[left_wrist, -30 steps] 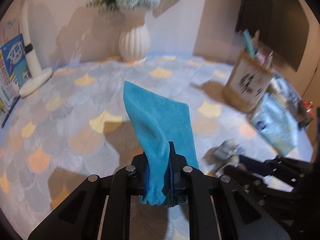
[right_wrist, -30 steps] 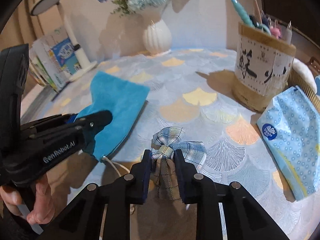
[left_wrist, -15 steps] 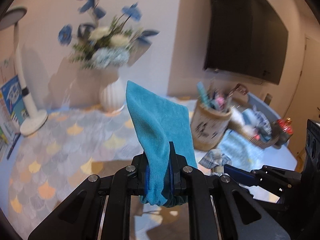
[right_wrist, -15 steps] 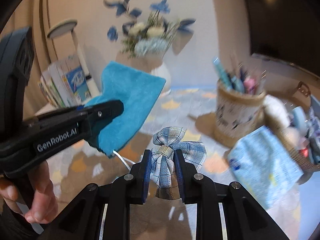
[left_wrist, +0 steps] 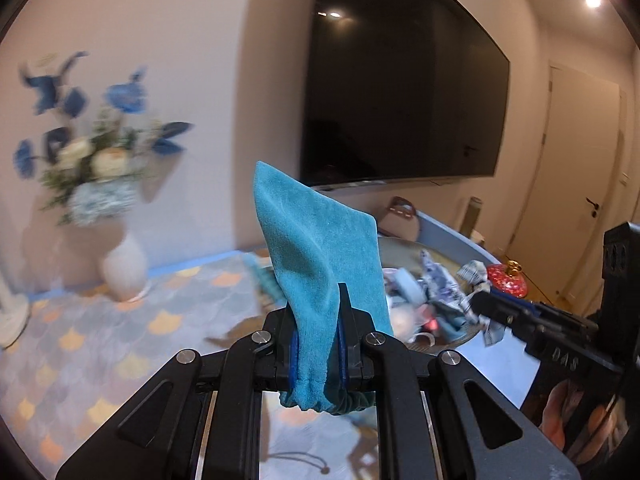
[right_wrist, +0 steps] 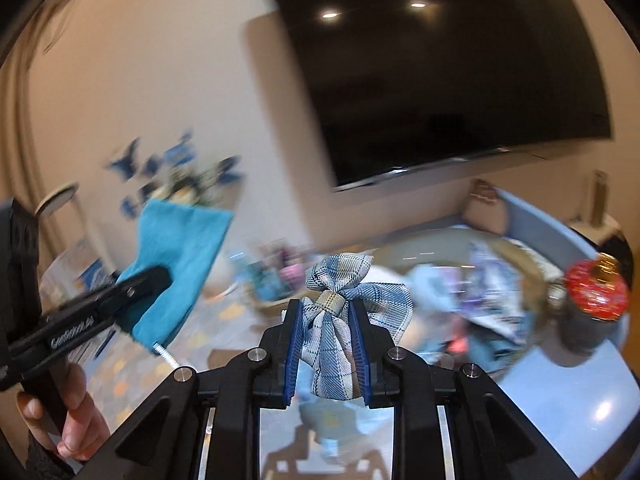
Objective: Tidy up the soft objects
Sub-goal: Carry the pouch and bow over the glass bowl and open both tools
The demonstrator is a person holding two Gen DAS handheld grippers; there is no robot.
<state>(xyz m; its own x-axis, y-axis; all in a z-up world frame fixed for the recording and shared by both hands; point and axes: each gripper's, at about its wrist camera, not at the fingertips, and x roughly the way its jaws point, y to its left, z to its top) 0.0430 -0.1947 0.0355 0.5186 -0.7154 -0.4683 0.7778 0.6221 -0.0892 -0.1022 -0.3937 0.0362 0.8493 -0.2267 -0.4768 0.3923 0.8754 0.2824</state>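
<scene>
Above table (left_wrist: 120, 344) | left hand-held gripper (left_wrist: 316, 344) clamps teal cloth (left_wrist: 320, 240) | right hand-held gripper (right_wrist: 326, 344) clamps plaid bow (right_wrist: 340, 300)

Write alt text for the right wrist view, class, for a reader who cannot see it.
The right gripper is shut on a blue plaid bow, held in the air. At left, the left gripper, in a person's hand, clamps a teal cloth; beyond, blurred, a tray of soft items and a dark wall screen.
</scene>
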